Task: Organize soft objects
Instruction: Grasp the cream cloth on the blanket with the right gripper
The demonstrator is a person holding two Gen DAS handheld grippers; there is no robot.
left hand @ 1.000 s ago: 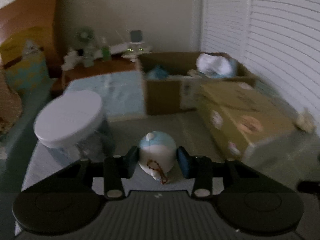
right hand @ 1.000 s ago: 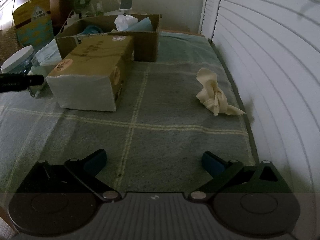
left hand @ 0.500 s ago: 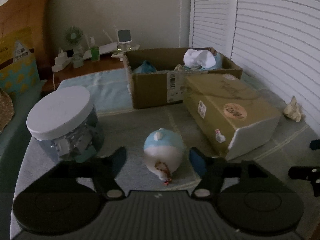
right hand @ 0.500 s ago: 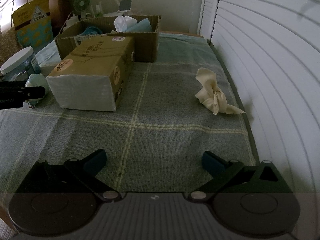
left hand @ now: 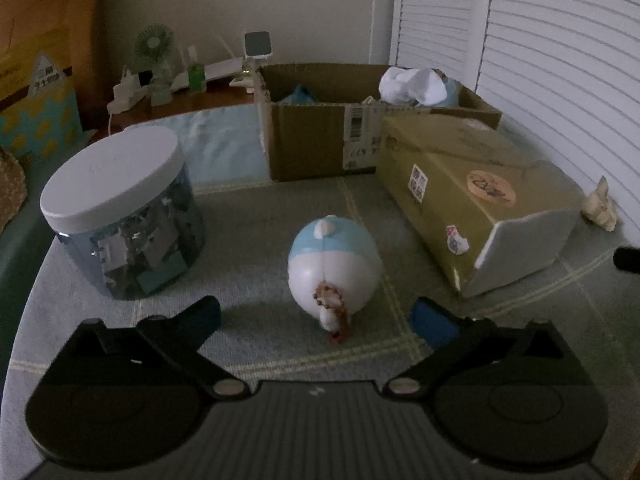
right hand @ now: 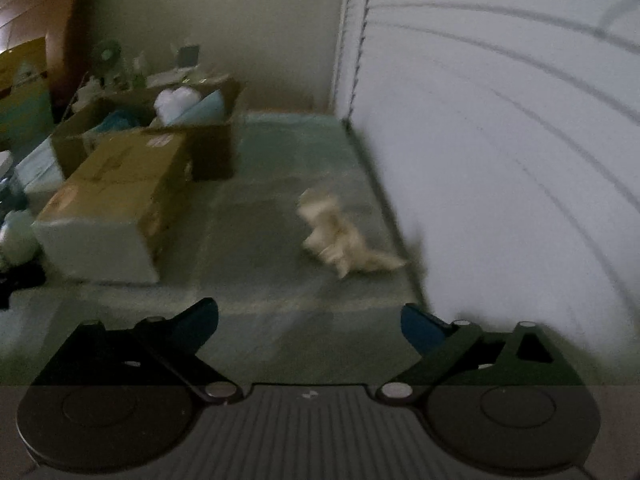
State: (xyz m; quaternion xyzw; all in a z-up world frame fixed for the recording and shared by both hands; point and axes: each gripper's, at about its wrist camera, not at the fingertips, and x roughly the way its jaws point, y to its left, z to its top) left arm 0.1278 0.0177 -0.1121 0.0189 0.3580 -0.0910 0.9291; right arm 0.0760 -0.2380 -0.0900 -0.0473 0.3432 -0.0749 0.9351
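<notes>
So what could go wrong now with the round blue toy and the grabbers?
The round plush lies loose between the open left gripper fingers, so a nudge might roll it toward the jar. The right gripper view is blurred; a hurried reach for the cream toy near the shutter wall could miss.

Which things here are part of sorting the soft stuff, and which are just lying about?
Job: round blue-and-white plush, cream plush, open cardboard box holding soft items, left gripper, right gripper.

Lying about: lidded jar, closed yellow box, small fan.
</notes>
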